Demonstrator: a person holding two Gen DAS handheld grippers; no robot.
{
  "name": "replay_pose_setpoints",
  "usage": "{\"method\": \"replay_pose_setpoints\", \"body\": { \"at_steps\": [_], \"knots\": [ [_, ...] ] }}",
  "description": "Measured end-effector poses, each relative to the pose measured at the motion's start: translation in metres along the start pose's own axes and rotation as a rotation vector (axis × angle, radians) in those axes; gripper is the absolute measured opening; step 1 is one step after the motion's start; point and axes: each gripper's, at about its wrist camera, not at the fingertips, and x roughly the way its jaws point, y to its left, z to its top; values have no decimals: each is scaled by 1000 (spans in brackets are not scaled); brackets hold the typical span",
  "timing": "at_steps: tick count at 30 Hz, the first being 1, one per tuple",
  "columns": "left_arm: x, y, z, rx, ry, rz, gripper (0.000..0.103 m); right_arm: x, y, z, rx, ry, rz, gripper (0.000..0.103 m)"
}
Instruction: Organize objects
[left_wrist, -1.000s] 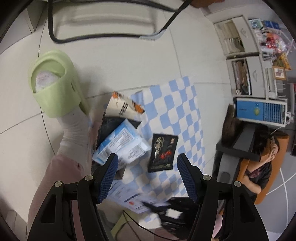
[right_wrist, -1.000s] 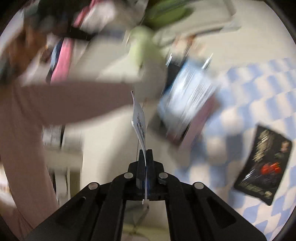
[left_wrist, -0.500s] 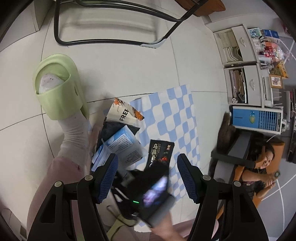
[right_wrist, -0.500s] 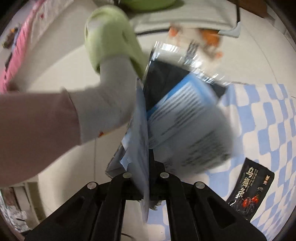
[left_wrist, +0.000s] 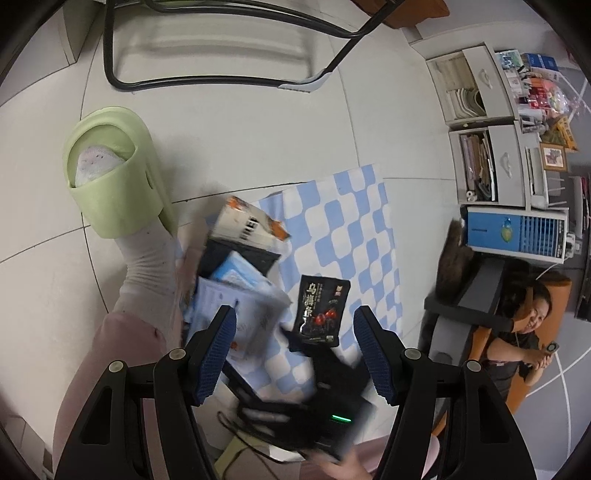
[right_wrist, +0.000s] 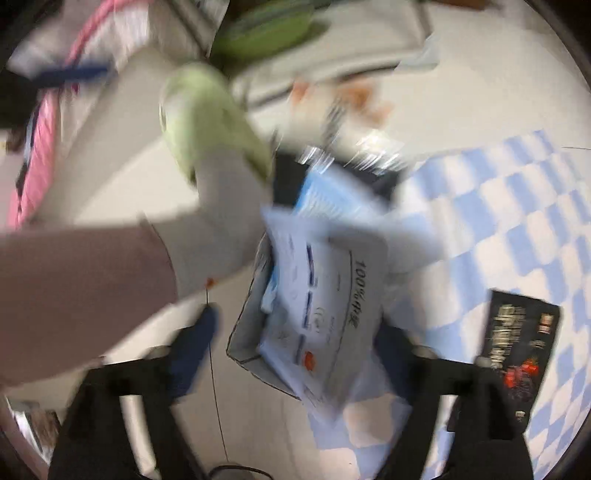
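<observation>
1. Right claw (right_wrist: 295, 354): jaws had just been opening and stood wide, both blue pads blurred. A white packet (right_wrist: 325, 314) lay between them but apart from the pads, so I judged it released, not held.
2. The white packet sat on top of the pile in a shallow box (right_wrist: 243, 347), on the floor (left_wrist: 258, 147) at the edge of the checked mat (left_wrist: 354, 236). Its long axis ran roughly away from the right claw, tilted slightly right.
3. Left claw (left_wrist: 295, 350): jaws wide, nothing between the pads. It hovered above the mat, pointing down at an angle.
4. Black pouch (left_wrist: 323, 310): flat on the mat, alone, just beyond the left claw's tips and between their lines. Long axis ran nearly along the claw's pointing direction. In the right wrist view it lay (right_wrist: 517, 343) well off to the right of that claw.
5. Judgement: the pouch is the next thing to move. The left claw looks better lined up; the right is also near. Across the short axis seems the easier grip.
6. Count: one black pouch loose on the mat; one box; in the pile at least three packets (white, blue, and one with orange print), the exact number hidden by overlap and blur; one green slipper (left_wrist: 114, 177) on a socked foot beside the box.
</observation>
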Motion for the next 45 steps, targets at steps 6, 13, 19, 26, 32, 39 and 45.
{"method": "replay_pose_setpoints", "body": {
  "at_steps": [6, 13, 19, 26, 32, 39, 45],
  "knots": [
    [8, -12, -9, 71, 48, 77, 65, -51, -85, -26, 227, -66, -78, 102],
    [29, -43, -22, 185, 111, 259, 65, 12, -238, -122, 723, 300, -296, 102],
    [39, -72, -33, 283, 154, 313, 65, 53, -227, -106, 551, 309, -347, 102],
    [35, -96, -46, 402, 140, 342, 65, 84, -222, -82, 493, 320, -474, 103],
    [29, -103, -53, 451, 133, 322, 65, 83, -223, -91, 349, 310, -423, 103],
    [13, -113, -57, 519, 56, 308, 65, 73, -237, -108, 391, 340, -390, 100],
    [12, -114, -70, 564, 64, 299, 65, 36, -252, -122, 487, 240, -215, 40]
  ]
}}
